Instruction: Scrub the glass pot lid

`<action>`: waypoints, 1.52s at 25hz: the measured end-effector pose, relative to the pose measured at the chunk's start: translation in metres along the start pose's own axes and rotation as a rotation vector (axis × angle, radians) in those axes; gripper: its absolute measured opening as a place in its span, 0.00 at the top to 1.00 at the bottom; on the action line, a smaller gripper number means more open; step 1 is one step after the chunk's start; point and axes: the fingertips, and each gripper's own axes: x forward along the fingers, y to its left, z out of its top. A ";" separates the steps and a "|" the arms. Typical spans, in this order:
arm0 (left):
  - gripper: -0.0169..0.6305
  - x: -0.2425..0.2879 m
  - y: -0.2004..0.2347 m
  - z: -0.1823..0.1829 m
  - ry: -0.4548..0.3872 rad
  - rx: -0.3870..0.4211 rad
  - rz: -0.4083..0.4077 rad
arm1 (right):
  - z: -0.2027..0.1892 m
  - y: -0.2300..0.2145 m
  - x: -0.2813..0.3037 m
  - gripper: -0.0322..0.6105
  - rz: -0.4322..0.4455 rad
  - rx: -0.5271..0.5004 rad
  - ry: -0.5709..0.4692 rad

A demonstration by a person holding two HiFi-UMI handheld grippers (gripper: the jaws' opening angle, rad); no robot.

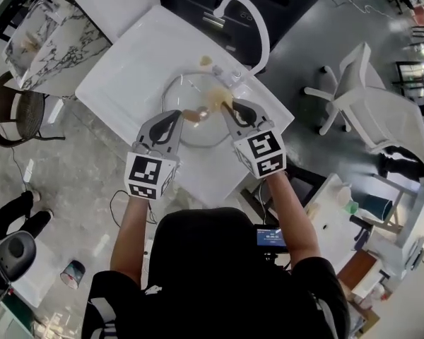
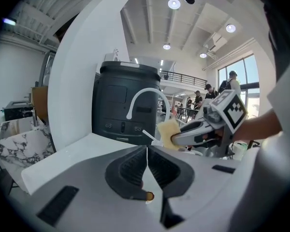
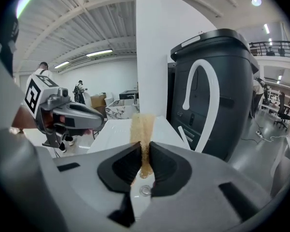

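Right gripper (image 3: 145,159) I'm running pinches the tan sponge (image 3: 144,127) over the glass pot lid (image 1: 178,90), left gripper (image 2: 146,170) pressed together.

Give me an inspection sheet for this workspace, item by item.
Surface: white tabletop, white faucet arching at its far edge.
Job's things: glass pot lid at the tabletop's middle; sponge.
Clutter: small pale object near the faucet.
Grippers: left hand-held gripper jaws together at the lid, hold unclear; right hand-held gripper shut on the sponge.
Cables: cable on the floor, left.
Surroundings: white chair, marble table, dark bin, people far off.
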 end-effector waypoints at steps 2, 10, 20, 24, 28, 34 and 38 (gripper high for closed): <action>0.96 0.007 0.006 -0.007 0.013 -0.013 0.001 | -0.010 -0.004 0.010 0.91 0.018 0.001 0.027; 0.96 0.039 0.010 -0.061 0.128 -0.035 -0.007 | -0.056 -0.008 0.045 0.91 0.104 -0.071 0.172; 0.96 0.066 -0.008 -0.125 0.282 -0.031 -0.084 | -0.109 -0.006 0.056 0.91 0.165 -0.121 0.286; 0.96 0.078 -0.007 -0.147 0.330 -0.029 -0.084 | -0.124 -0.008 0.056 0.91 0.172 -0.113 0.307; 0.90 0.088 -0.004 -0.160 0.355 -0.020 -0.076 | -0.133 -0.012 0.058 0.91 0.174 -0.105 0.319; 0.63 0.098 0.002 -0.185 0.419 -0.017 -0.075 | -0.146 -0.014 0.061 0.91 0.178 -0.096 0.335; 0.57 0.104 0.005 -0.197 0.452 -0.024 -0.077 | -0.149 -0.016 0.062 0.91 0.177 -0.089 0.335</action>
